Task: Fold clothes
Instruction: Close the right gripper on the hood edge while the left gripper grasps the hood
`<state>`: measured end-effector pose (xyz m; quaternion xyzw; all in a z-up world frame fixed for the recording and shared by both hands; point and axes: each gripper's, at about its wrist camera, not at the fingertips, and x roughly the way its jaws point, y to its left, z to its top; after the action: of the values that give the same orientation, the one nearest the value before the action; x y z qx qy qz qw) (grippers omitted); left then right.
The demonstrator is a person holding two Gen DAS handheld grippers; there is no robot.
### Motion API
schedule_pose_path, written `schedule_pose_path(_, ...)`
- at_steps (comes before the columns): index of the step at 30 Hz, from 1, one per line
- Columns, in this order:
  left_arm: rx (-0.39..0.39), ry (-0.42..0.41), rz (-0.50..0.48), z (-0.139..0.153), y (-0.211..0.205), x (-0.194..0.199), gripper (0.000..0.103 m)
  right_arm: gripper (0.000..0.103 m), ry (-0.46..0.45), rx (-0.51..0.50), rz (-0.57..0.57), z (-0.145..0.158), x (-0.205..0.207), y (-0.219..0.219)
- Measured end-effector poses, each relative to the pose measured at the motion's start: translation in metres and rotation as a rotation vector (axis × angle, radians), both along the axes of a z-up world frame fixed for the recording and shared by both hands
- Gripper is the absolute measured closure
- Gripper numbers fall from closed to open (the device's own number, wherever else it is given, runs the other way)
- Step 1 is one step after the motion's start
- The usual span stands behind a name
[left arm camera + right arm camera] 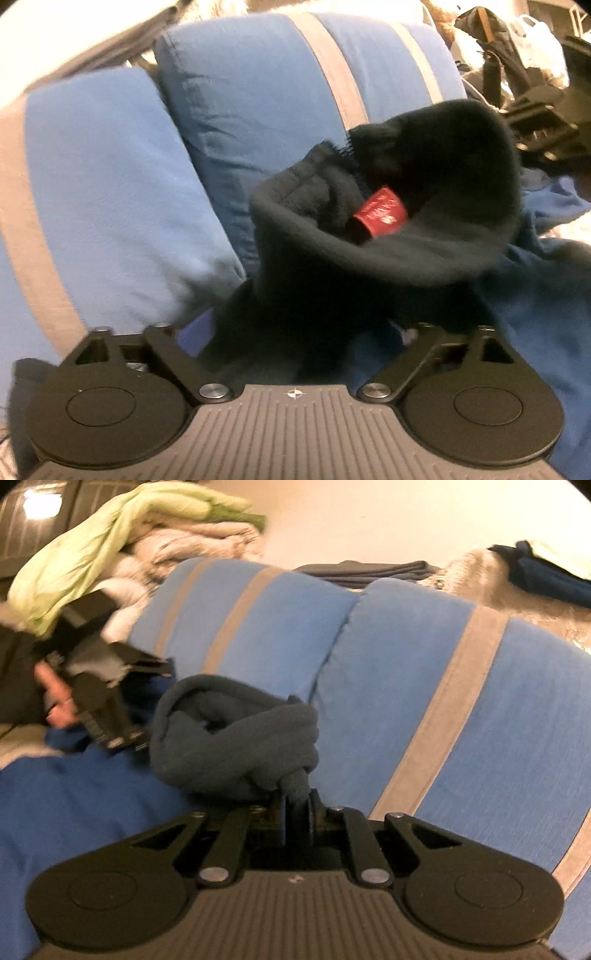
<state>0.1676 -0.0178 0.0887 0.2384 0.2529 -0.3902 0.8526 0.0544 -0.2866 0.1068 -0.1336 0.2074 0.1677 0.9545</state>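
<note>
A dark navy fleece garment [406, 206] with a red label [380, 216] hangs bunched in front of the blue striped cushions. In the left wrist view its lower fabric falls between the wide-spread arms of my left gripper [295, 332]; the fingertips are hidden by cloth. My right gripper [297, 805] is shut on a twisted edge of the same fleece [236, 734]. The right gripper also shows at the far right of the left wrist view [543, 125], and the left gripper with a hand shows in the right wrist view [103, 694].
Two blue cushions with grey stripes [240, 110] stand behind. A bright blue cloth [74, 805] lies underneath. A pale green garment on a light pile [110, 535] sits at the back left, folded dark clothes [546, 576] at the back right.
</note>
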Motion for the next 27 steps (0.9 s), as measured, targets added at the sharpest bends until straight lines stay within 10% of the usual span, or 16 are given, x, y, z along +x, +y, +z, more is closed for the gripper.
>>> schedule_pose_path(6,-0.028,0.039,-0.081,-0.009,-0.002,0.020,0.028,0.093,0.029,-0.080,0.050,-0.010,-0.014,0.001)
schedule_pose_path(11,-0.022,-0.006,-0.088,-0.009,-0.006,0.004,0.067,0.093,0.027,-0.115,0.053,-0.017,-0.013,0.006)
schedule_pose_path(23,0.171,-0.351,-0.197,0.004,0.002,-0.087,0.082,0.059,0.016,-0.258,-0.006,-0.054,0.001,0.035)
schedule_pose_path(26,0.178,-0.344,-0.176,0.002,0.005,-0.088,0.082,0.062,0.032,-0.280,0.020,-0.060,0.004,0.043)
schedule_pose_path(27,0.179,-0.342,-0.166,0.003,0.006,-0.087,0.083,0.081,0.027,-0.277,0.030,-0.059,0.003,0.043)
